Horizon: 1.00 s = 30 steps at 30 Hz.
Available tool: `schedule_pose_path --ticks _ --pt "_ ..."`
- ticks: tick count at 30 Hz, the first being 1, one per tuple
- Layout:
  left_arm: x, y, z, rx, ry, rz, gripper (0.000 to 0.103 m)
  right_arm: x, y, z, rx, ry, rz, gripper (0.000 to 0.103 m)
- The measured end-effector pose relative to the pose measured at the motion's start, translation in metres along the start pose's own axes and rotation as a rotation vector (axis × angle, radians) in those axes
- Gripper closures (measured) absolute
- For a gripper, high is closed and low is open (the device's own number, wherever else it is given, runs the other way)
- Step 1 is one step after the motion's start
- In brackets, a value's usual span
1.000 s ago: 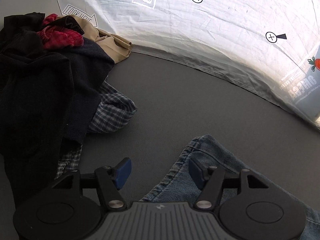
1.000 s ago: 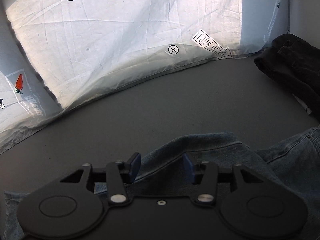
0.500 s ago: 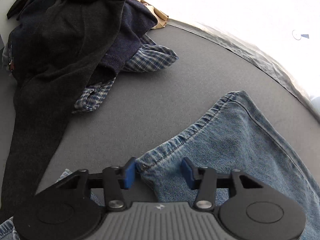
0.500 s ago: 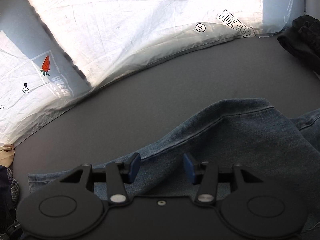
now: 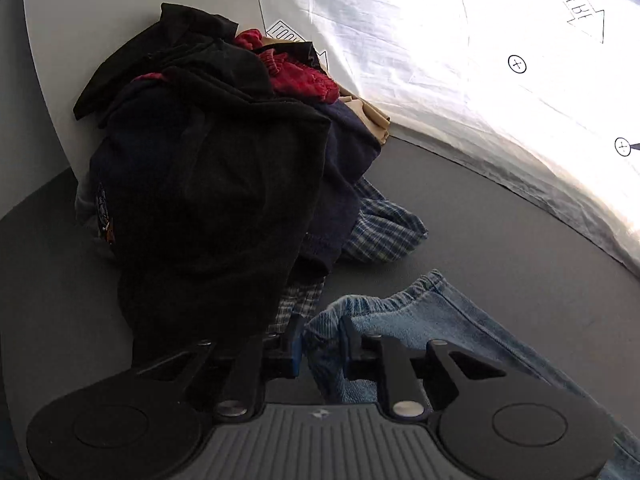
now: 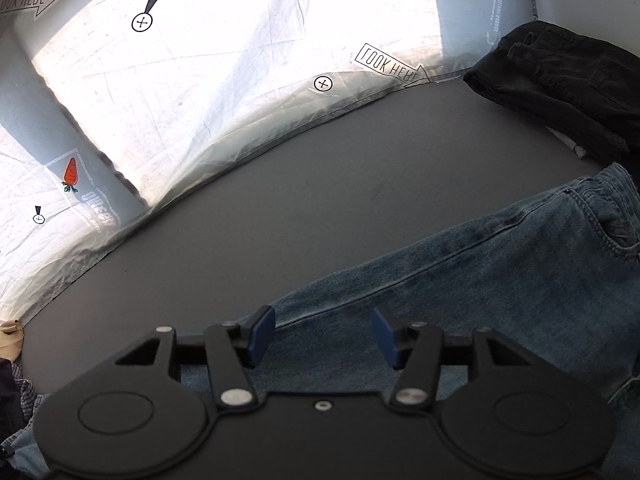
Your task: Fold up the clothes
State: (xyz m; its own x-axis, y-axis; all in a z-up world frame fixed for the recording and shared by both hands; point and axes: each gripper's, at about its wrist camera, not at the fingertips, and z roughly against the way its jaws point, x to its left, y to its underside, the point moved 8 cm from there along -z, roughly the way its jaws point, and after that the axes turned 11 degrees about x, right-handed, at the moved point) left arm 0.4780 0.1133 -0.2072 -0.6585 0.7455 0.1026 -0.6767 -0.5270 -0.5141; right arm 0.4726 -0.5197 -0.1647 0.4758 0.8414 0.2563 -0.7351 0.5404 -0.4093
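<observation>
Jeans (image 6: 460,280) lie spread on the grey table (image 6: 320,184); I have the left gripper (image 5: 320,344) clenched on their bunched hem, beside the clothes pile (image 5: 208,184). Right gripper (image 6: 323,334) hangs released over the denim leg

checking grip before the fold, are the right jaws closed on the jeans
No, the right gripper has its jaws spread wide apart above the jeans, with denim visible in the gap and neither pad pinching it.

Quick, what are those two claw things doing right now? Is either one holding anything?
Left gripper: shut on the hem of the jeans.
Right gripper: open, holding nothing, poised over the jeans leg.
</observation>
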Motion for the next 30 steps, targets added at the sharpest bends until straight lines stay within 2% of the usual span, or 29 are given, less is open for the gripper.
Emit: schedule_pose_path --ticks 2,4,5,7,12,15,17,18,21,22,24,26,27,29,30 --pt "0.009 0.016 -0.002 0.015 -0.028 -0.017 0.079 -0.017 0.0 0.007 -0.03 0.064 0.013 0.042" --pt "0.015 0.025 0.004 0.004 -0.04 -0.029 0.067 -0.036 -0.001 0.012 -0.057 0.12 0.016 0.038" --pt "0.015 0.026 0.008 0.001 -0.042 -0.03 0.055 -0.046 -0.003 0.013 -0.068 0.143 0.011 0.037" --pt "0.014 0.026 0.015 -0.011 -0.035 -0.03 0.049 -0.067 -0.009 0.015 -0.093 0.18 -0.008 0.035" --pt "-0.014 0.024 0.029 -0.016 0.006 -0.092 0.031 -0.121 -0.03 0.018 -0.176 0.283 -0.018 0.027" --pt "-0.046 0.038 0.026 0.042 0.083 -0.11 0.03 -0.161 -0.045 0.01 -0.203 0.381 0.006 0.027" --pt "-0.068 0.056 0.02 0.106 0.151 -0.142 0.03 -0.192 -0.054 0.0 -0.201 0.443 -0.005 0.03" --pt "-0.08 0.066 0.018 0.13 0.173 -0.165 0.03 -0.208 -0.058 -0.004 -0.203 0.442 -0.04 0.033" --pt "-0.109 0.098 0.014 0.16 0.135 -0.255 0.029 -0.246 -0.069 -0.011 -0.247 0.301 -0.171 0.038" --pt "-0.116 0.107 0.012 0.167 0.117 -0.288 0.028 -0.255 -0.073 -0.014 -0.249 0.283 -0.192 0.038" --pt "-0.122 0.115 0.01 0.153 0.085 -0.314 0.026 -0.265 -0.079 -0.023 -0.232 0.311 -0.163 0.038" --pt "-0.121 0.116 0.011 0.154 0.073 -0.299 0.026 -0.268 -0.084 -0.031 -0.217 0.331 -0.104 0.039" --pt "-0.119 0.115 0.01 0.171 0.077 -0.279 0.025 -0.268 -0.085 -0.036 -0.205 0.319 -0.075 0.044" --pt "-0.114 0.113 0.008 0.204 0.085 -0.229 0.024 -0.265 -0.087 -0.047 -0.163 0.303 -0.013 0.06" --pt "-0.113 0.113 0.007 0.212 0.083 -0.216 0.022 -0.263 -0.087 -0.05 -0.159 0.329 0.018 0.076"
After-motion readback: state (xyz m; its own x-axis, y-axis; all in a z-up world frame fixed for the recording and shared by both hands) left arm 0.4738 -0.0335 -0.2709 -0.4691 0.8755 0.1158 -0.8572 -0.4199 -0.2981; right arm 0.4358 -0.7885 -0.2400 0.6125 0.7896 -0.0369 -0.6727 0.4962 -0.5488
